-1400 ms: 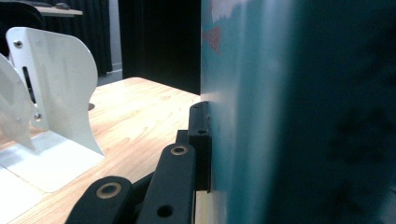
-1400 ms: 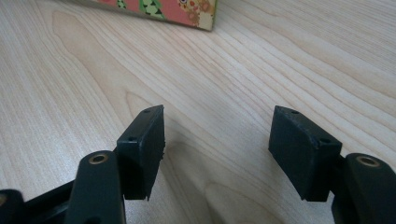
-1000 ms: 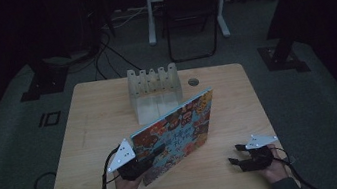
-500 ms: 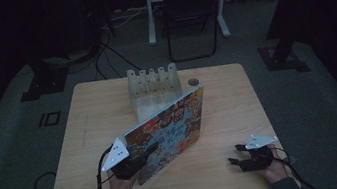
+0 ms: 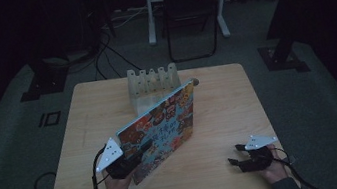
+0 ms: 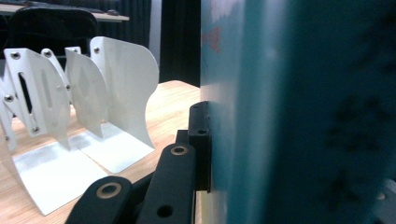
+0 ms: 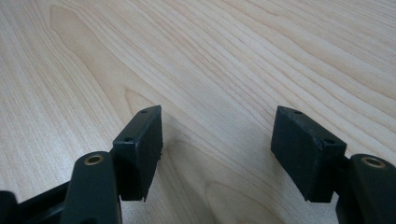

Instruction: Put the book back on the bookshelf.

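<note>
The picture book (image 5: 163,125) is standing tilted mid-table, its long axis running from seven toward one o'clock, where the white rack (image 5: 152,84) is waiting. The left gripper (image 5: 132,155) is clamping its near corner; the right gripper (image 5: 236,157) is resting wide open, holding nothing, at four o'clock.

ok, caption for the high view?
Left gripper holds a colourful book tilted before the white rack; right gripper rests open.

The book (image 6: 299,112) is a close teal blur, hiding the left gripper's (image 6: 219,144) three-o'clock jaw; its cover print (image 5: 161,126) is too small to read.
</note>
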`<action>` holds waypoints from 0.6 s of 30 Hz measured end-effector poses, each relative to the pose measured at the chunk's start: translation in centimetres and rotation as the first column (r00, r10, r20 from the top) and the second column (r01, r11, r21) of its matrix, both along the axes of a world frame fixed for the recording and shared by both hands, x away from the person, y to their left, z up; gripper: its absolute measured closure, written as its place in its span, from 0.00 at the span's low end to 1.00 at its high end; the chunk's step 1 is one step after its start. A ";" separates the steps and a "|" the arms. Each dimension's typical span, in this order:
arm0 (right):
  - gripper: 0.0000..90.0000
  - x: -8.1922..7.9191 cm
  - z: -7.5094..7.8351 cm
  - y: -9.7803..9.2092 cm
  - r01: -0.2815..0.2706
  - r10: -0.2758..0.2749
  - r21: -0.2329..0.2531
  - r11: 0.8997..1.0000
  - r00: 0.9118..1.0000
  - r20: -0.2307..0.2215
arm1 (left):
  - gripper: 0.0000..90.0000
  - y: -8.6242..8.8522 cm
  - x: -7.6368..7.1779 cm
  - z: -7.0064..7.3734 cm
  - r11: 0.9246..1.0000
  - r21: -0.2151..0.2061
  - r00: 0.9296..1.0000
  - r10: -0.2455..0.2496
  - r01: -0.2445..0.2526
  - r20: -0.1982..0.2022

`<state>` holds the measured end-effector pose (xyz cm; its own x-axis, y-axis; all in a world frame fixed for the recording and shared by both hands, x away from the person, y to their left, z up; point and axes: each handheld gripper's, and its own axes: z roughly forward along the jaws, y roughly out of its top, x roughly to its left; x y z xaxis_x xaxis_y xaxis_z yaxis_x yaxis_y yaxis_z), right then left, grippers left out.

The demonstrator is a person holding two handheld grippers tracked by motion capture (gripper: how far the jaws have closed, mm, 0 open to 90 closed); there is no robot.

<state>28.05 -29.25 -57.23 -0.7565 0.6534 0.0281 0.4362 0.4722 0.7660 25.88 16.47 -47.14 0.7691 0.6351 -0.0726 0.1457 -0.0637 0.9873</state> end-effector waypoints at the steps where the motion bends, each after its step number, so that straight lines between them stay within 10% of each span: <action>1: 0.37 0.0 0.0 0.0 0.000 0.000 0.000 1.000 1.000 0.000 | 0.90 0.1 0.0 0.0 1.000 0.000 1.000 0.003 -0.003 0.000; 18: 0.35 -0.2 0.0 0.3 -0.001 0.002 -0.027 1.000 1.000 0.017 | 0.90 1.3 -0.1 0.2 0.998 0.000 0.998 0.056 -0.056 0.000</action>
<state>27.87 -28.96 -57.26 -0.7577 0.6526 -0.0022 0.4228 0.4935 0.7600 25.79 17.77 -46.93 0.7326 0.6768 -0.0722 0.1486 -0.0555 0.9873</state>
